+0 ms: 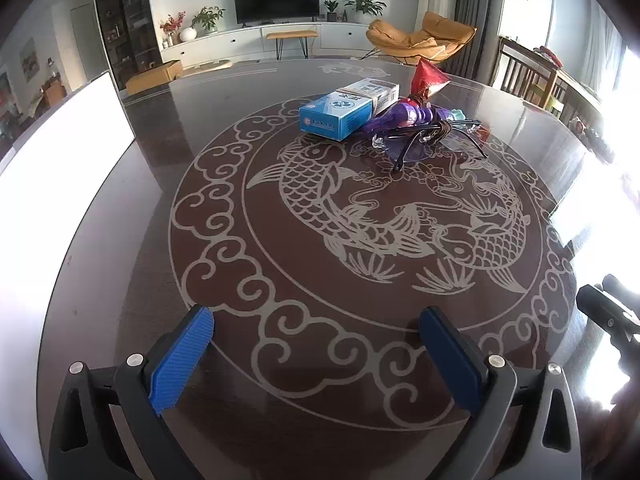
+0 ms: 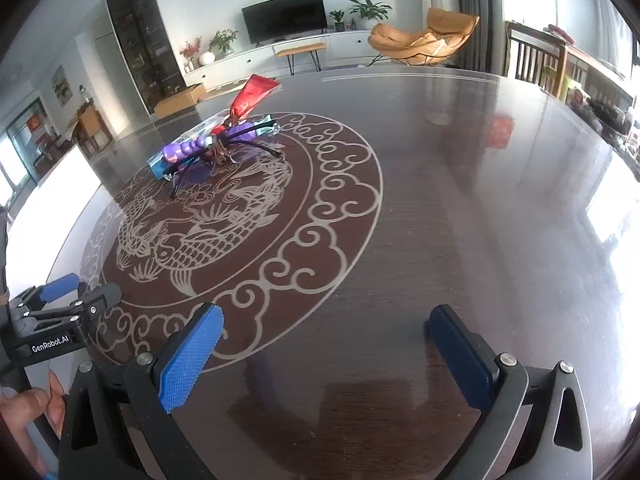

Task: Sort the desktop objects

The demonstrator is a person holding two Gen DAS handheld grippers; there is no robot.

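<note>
**Left wrist view: clutter heaped at worktop's centre, both grippers empty**

Left wrist view: the left gripper [image 1: 316, 324] hovers low over the dark round worktop [image 1: 132, 280], its blue-padded fingers [image 1: 182, 356] spread wide with nothing between them. Beyond the etched fish pattern [image 1: 384, 224], a small heap sits toward the far side. A blue box [image 1: 340, 116] lies flat at the heap's left, a second pale box [image 1: 378, 94] just behind it. A purple toy [image 1: 404, 114] leans against the blue box, and a red foil packet [image 1: 428, 80] stands up behind the toy. Black glasses [image 1: 432, 140] sprawl at the front of the heap, arms unfolded, touching the toy. A white board [image 1: 60, 148] stands at the left edge. Part of the right gripper [image 1: 608, 316] shows at the right margin. A TV [image 1: 276, 0] and an orange chair [image 1: 420, 38] fill the room behind.

Right wrist view: the right gripper [image 2: 326, 328] is also held above bare worktop [image 2: 460, 200], its fingers [image 2: 190, 356] parted and holding nothing. The heap lies well ahead and to the left: purple toy [image 2: 200, 146] on top, red packet [image 2: 252, 94] rising behind, glasses [image 2: 240, 148] in front, the blue box [image 2: 158, 164] mostly hidden beneath. The left gripper [image 2: 80, 292] reaches in from the lower left, fingers apart, with the person's hand [image 2: 28, 404] below it. The white board [image 2: 60, 188] stands at left.
</note>
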